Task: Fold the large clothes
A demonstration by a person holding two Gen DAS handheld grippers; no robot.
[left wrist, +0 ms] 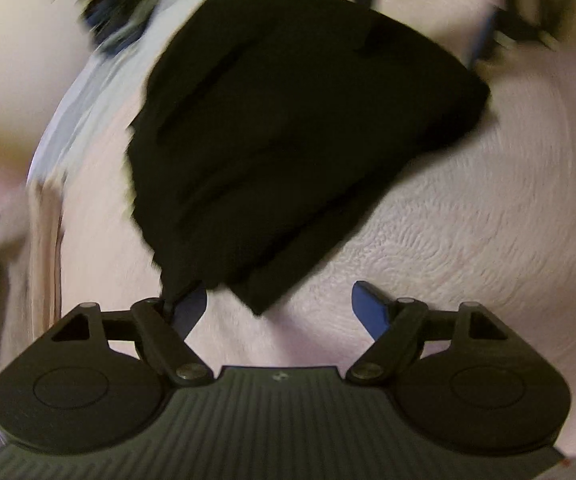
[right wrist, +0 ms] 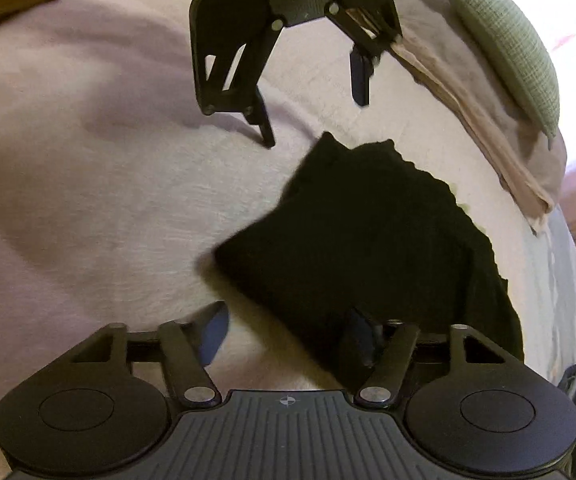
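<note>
With the black garment lying folded on the pink bedspread, both your left gripper and right gripper gape empty, so before lifting away, check the corner at six o'clock lies flat

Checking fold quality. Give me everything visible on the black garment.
The black garment is a dark, matte, soft-looking fabric, folded into a compact, roughly four-sided bundle with layered edges and one wavy edge. It lies flat on the pale pink textured bed cover. In the left wrist view one corner trails against the left gripper's left finger; whether it is caught there is unclear. The right gripper stands open at the bundle's near edge, one finger over the fabric.
</note>
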